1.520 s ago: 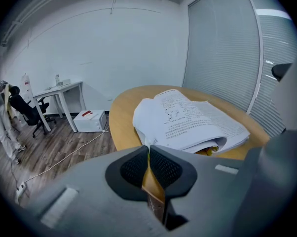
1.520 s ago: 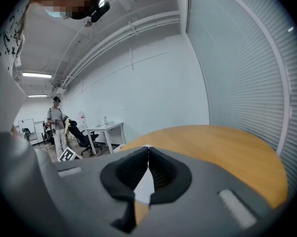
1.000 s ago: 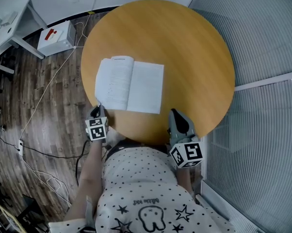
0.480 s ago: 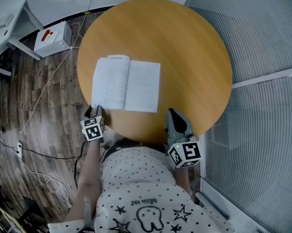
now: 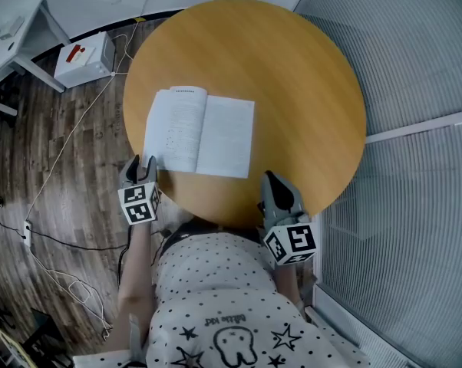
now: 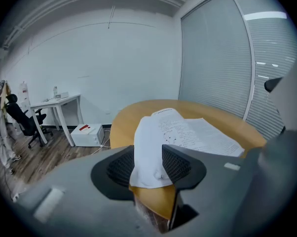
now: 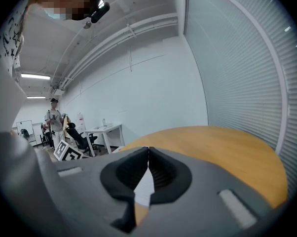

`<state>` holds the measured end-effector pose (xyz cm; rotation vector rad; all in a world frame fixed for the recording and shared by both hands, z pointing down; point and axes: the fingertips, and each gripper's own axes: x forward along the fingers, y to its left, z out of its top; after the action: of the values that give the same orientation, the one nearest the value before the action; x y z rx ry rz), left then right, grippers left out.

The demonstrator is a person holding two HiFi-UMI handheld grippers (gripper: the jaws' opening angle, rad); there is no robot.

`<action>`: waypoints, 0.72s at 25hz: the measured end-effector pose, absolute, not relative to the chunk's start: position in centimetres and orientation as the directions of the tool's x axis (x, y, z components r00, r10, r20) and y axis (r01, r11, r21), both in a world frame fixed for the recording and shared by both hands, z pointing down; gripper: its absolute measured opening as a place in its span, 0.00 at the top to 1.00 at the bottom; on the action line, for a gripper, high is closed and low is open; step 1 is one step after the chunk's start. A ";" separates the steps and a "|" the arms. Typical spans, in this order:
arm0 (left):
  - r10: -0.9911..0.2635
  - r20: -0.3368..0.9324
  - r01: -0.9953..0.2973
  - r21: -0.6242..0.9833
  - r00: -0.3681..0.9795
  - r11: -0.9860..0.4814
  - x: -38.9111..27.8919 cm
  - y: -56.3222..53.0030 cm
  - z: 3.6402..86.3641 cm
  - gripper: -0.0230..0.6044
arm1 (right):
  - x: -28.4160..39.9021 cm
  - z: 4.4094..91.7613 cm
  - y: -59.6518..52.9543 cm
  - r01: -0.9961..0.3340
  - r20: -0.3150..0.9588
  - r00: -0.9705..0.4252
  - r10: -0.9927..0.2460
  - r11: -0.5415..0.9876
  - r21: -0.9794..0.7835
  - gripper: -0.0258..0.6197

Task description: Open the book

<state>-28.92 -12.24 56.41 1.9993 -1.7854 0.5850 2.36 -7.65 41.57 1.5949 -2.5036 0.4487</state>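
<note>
The book (image 5: 200,132) lies open and flat on the round wooden table (image 5: 292,75), white pages up. My left gripper (image 5: 139,165) hovers at the table's near-left edge, just off the book's near-left corner. Its jaws are opening. In the left gripper view the left gripper (image 6: 148,152) shows that page corner of the book (image 6: 188,132) in the gap, with neither pad pressing on it. My right gripper (image 5: 268,178) rests at the table's near edge, right of the book, jaws shut on nothing. In the right gripper view the right gripper (image 7: 148,150) is pinched together.
A white box (image 5: 85,58) with a red mark sits on the wooden floor to the left, with cables (image 5: 62,159) running past it. A white desk (image 5: 16,37) stands at the far left. Ribbed glass panels (image 5: 415,167) close the right side. A person (image 7: 54,117) stands far off.
The left gripper was shut at the book's near-left page corner; it has opened, let go and drawn up and left off the corner. The right gripper has not moved.
</note>
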 end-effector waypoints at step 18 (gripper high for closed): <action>-0.921 0.336 -0.979 0.020 0.200 -0.205 -25.9 -14.8 47.0 0.95 | 1.9 40.7 -6.9 -0.909 0.266 -0.413 -0.871 0.377 -0.178 0.95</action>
<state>-25.87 -14.82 46.97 2.2446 -1.8166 0.3694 1.89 -6.88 40.72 1.6242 -2.4984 0.4503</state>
